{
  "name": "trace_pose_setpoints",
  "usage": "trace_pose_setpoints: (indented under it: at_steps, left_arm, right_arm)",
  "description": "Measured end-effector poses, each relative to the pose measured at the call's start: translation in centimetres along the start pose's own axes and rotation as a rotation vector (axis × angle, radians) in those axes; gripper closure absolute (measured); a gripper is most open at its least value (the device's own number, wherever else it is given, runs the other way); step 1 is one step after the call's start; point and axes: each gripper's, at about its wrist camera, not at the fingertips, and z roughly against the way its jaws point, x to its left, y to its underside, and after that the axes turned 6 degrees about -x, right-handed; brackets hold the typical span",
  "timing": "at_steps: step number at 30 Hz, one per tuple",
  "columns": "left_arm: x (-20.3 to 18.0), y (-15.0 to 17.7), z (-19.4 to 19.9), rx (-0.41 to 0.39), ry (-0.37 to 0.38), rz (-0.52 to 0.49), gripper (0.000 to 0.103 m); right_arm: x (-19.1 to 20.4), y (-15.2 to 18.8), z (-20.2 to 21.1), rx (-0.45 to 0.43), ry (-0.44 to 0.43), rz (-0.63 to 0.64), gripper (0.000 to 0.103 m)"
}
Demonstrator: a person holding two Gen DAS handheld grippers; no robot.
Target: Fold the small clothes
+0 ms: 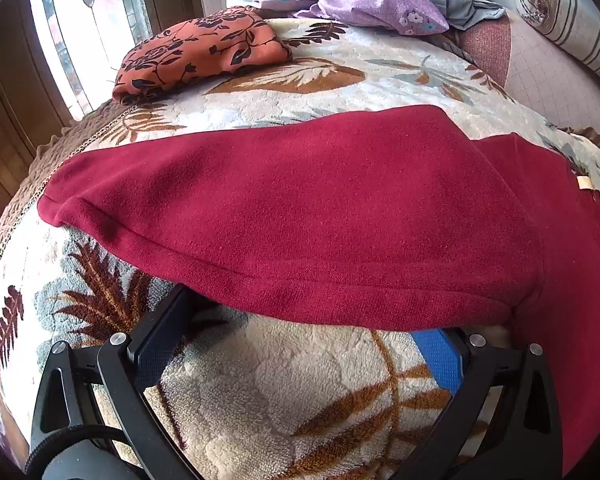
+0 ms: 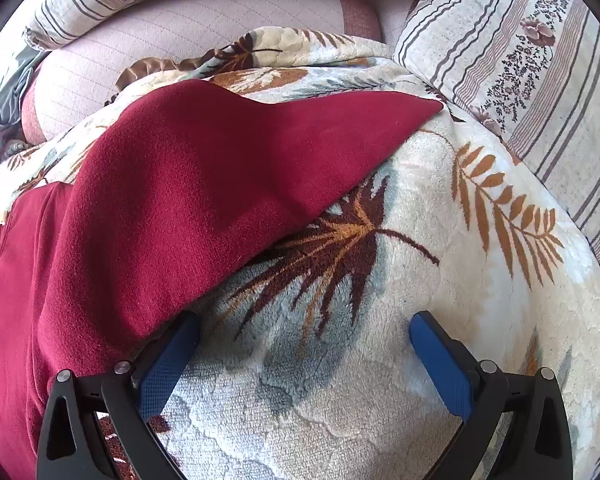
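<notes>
A dark red fleece garment (image 1: 300,216) lies spread on the leaf-patterned plush blanket (image 2: 380,360) covering the bed. The left gripper (image 1: 300,320) and right gripper (image 2: 304,332) both rest with fingers wide at its hem, gripping nothing.

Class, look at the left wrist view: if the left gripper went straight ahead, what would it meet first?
Probably the red garment: the open left gripper already sits at its near hem, on the leaf-patterned blanket.
</notes>
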Motion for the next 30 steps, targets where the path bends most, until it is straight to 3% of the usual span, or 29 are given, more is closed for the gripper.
trace_pose_setpoints:
  at_steps: [23, 27, 30]
  left_arm:
    - [0.2, 0.0, 0.0, 0.007, 0.006, 0.001, 0.0]
    - [0.1, 0.2, 0.9, 0.016, 0.014, -0.026, 0.0]
    - [-0.3, 0.5, 1.9, 0.025, 0.007, -0.045, 0.0]
  right_arm:
    - [-0.1, -0.3, -0.1, 0.008, 0.007, 0.006, 0.0]
    - [-0.2, 0.0, 1.3, 0.045, 0.012, -0.038, 0.0]
    - [-0.7, 0.7, 4.7, 0.04, -0.046, -0.13, 0.0]
